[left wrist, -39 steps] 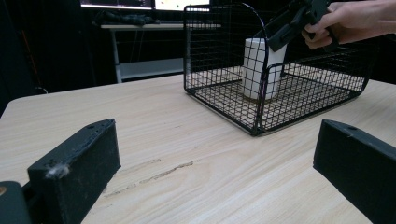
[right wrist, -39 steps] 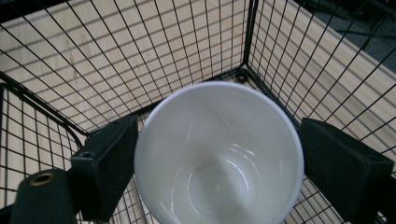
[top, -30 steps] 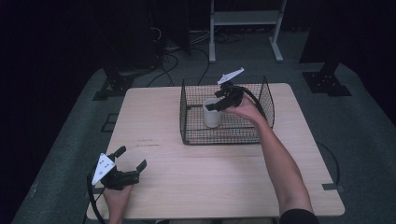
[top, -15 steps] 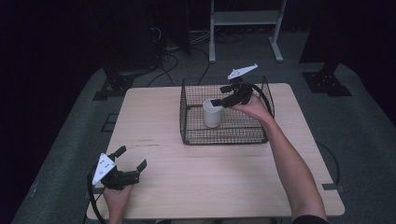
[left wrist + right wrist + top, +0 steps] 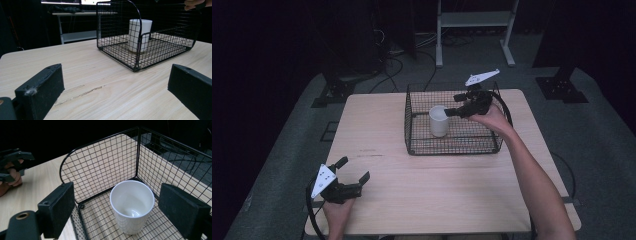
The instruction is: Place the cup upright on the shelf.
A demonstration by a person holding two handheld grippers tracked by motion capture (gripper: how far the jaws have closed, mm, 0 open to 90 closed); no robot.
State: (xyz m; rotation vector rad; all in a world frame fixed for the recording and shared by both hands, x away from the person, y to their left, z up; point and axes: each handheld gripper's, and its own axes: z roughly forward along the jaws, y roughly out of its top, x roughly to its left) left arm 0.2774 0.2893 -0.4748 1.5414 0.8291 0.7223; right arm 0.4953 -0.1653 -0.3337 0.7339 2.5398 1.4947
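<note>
While the white cup stands upright and empty on the floor of the black wire basket at the far right of the table, the right gripper hovers just above it, jaws wide apart and holding nothing. Judging from this, the cup is placed or about to be picked; the left gripper rests wide open and empty at the near left corner, well apart.
</note>
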